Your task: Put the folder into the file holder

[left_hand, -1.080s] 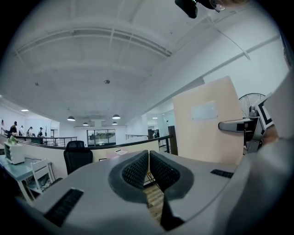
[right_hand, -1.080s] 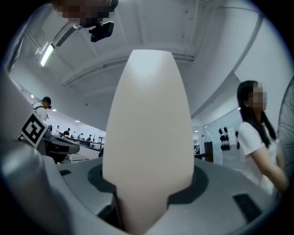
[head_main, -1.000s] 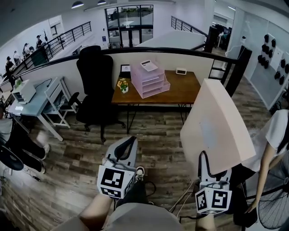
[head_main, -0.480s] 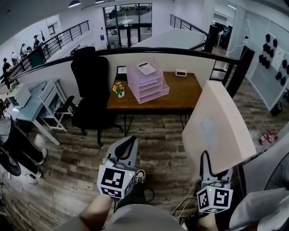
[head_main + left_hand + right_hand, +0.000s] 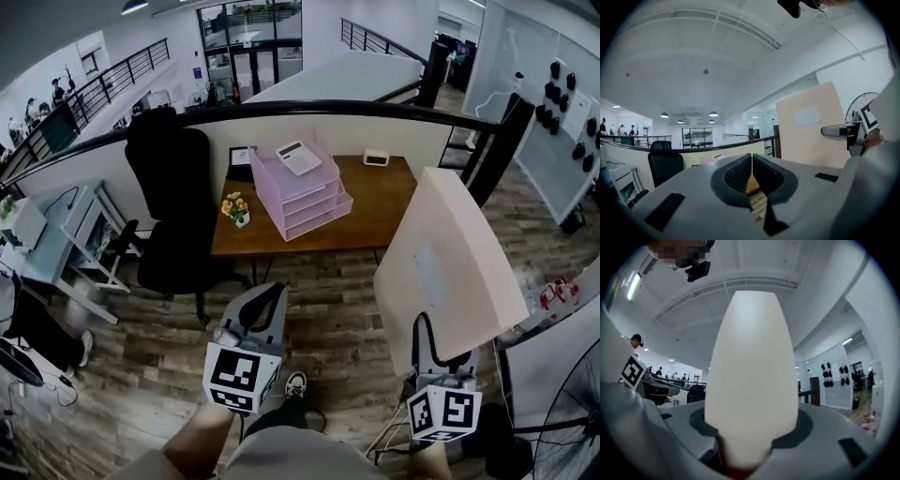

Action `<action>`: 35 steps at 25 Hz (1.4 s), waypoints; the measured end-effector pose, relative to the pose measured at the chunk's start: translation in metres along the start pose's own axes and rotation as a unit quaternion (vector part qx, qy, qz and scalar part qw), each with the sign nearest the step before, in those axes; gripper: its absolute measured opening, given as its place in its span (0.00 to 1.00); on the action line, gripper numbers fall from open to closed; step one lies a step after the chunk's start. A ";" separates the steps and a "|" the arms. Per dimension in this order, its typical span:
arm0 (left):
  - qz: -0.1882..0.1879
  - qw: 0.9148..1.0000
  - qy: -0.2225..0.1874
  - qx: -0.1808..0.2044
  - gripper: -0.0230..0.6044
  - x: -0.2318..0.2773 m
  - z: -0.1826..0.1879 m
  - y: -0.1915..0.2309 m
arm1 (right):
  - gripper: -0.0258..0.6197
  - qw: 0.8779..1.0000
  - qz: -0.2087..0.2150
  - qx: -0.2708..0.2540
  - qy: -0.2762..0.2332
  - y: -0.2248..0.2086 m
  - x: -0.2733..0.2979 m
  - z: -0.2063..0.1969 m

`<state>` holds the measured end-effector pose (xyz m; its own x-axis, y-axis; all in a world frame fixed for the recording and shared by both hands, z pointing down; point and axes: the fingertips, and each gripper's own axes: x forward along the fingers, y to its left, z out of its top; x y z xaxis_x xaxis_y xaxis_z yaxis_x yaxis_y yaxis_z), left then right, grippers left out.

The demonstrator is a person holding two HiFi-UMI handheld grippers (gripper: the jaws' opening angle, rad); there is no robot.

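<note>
Your right gripper point(image 5: 442, 362) is clamped on the bottom edge of the big pale-pink flat folder point(image 5: 450, 262), your left gripper point(image 5: 261, 306) is shut on nothing, and both are well short of the pink tiered plastic file holder point(image 5: 302, 187), so close in, lay the folder flat and feed it edge-first into a tier.

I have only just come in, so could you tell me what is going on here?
A person holds a gripper in each hand. The right gripper is clamped on the lower edge of a pale folder, held upright. The left gripper is closed and carries nothing. The pink file holder stands on the wooden desk some way ahead across the floor, so the folder is not yet in it.
</note>
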<state>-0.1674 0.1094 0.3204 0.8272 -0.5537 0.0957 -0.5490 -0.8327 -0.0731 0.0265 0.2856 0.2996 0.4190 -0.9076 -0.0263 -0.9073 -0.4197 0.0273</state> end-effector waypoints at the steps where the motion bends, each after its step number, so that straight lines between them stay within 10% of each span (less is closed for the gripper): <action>1: -0.002 1.000 0.000 -0.001 0.06 0.013 0.001 0.011 | 0.48 1.000 -0.002 -0.001 0.002 0.003 0.017 0.001; 14: -0.005 1.000 -0.004 -0.005 0.06 0.143 0.004 0.139 | 0.48 1.000 -0.014 -0.010 -0.008 0.044 0.194 0.006; 35: 0.054 0.998 0.007 -0.003 0.06 0.288 0.008 0.180 | 0.48 0.999 0.048 -0.010 -0.009 -0.005 0.382 -0.014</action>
<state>-0.0270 -0.1995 0.3274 0.7610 -0.6406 0.1024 -0.6358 -0.7679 -0.0781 0.1917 -0.0594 0.3038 0.3301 -0.9431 -0.0411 -0.9419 -0.3319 0.0509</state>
